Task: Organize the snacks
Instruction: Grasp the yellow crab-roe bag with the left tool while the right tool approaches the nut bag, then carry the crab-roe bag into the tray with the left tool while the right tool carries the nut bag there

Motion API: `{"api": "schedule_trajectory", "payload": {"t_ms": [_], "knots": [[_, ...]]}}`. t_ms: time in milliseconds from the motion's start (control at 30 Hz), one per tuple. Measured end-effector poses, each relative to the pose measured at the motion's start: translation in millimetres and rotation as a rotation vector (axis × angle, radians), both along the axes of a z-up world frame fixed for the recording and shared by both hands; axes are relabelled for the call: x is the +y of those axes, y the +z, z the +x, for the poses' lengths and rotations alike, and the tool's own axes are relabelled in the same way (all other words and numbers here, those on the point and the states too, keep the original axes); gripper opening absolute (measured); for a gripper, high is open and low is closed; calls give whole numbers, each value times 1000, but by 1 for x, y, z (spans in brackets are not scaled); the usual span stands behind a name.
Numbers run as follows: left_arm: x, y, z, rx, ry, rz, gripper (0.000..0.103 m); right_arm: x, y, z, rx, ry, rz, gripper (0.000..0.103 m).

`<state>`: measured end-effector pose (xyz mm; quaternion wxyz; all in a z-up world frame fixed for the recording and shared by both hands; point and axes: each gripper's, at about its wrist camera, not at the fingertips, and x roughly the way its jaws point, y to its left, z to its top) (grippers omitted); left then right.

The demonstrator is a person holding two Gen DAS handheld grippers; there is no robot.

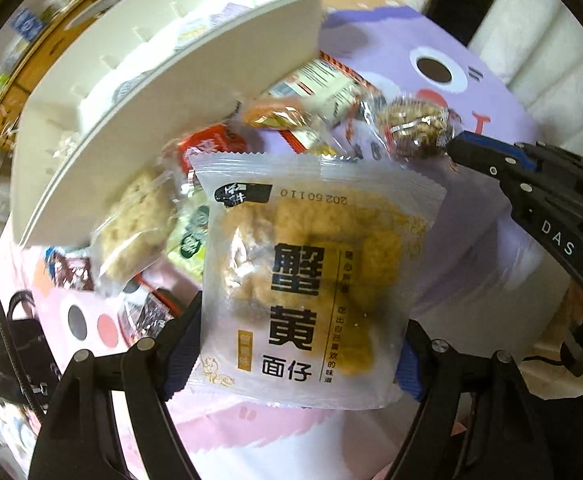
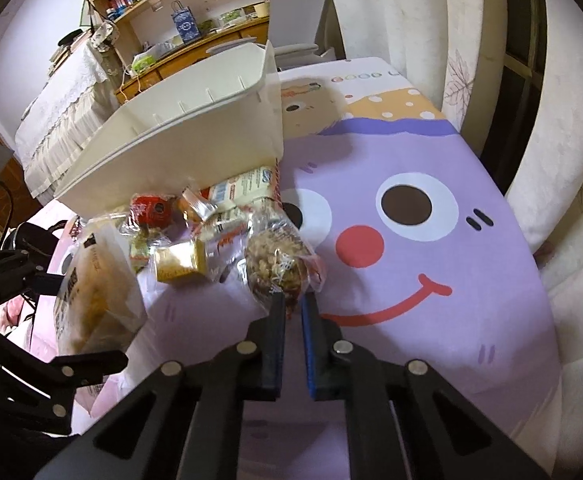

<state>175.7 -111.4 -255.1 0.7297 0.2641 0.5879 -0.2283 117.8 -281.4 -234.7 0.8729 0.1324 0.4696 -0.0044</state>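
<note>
snacks [image 2: 195, 236] lie piled at eleven o'clock below the white bin [image 2: 195, 136]. my left gripper [image 1: 291, 344] pinches the crab-noodle packet [image 1: 311, 272]; my right gripper [image 2: 293, 300] nips the nut cluster's wrapper [image 2: 279, 264]. lift both clear, then release over the bin, i judge.

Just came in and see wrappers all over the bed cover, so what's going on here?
A person with a gripper in each hand is sorting snacks. The left gripper is clamped on a clear packet of golden crackers, held up off the cartoon cover. The right gripper pinches the wrapper end of a round nutty snack. More snacks lie piled beside the white bin, which already holds some packets.
</note>
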Motion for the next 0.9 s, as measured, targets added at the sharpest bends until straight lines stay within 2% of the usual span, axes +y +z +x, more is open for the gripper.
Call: {"api": "schedule_trajectory", "payload": {"t_ms": [167, 200, 367, 567, 667, 700, 733, 800, 900], "knots": [[13, 16, -6, -31, 77, -30, 79, -3, 13, 0, -27, 33, 0, 4], [13, 20, -7, -39, 94, -37, 79, -4, 15, -1, -33, 37, -1, 1], [18, 41, -10, -77, 164, -70, 79, -7, 34, 0, -83, 78, -22, 0], [23, 72, -11, -119, 227, -101, 79, -11, 38, 9, -71, 120, -17, 2], [30, 81, -14, -136, 260, -113, 79, -7, 29, 17, -13, 157, -28, 14], [34, 84, -15, -142, 274, -118, 79, -6, 26, 18, -3, 164, -28, 26], [38, 87, -15, -146, 286, -123, 79, -4, 23, 20, 11, 173, -29, 41], [45, 93, -17, -154, 308, -126, 79, 0, 17, 23, 36, 186, -39, 57], [56, 100, -18, -170, 342, -132, 79, 8, 7, 28, 80, 218, -72, 61]]}}
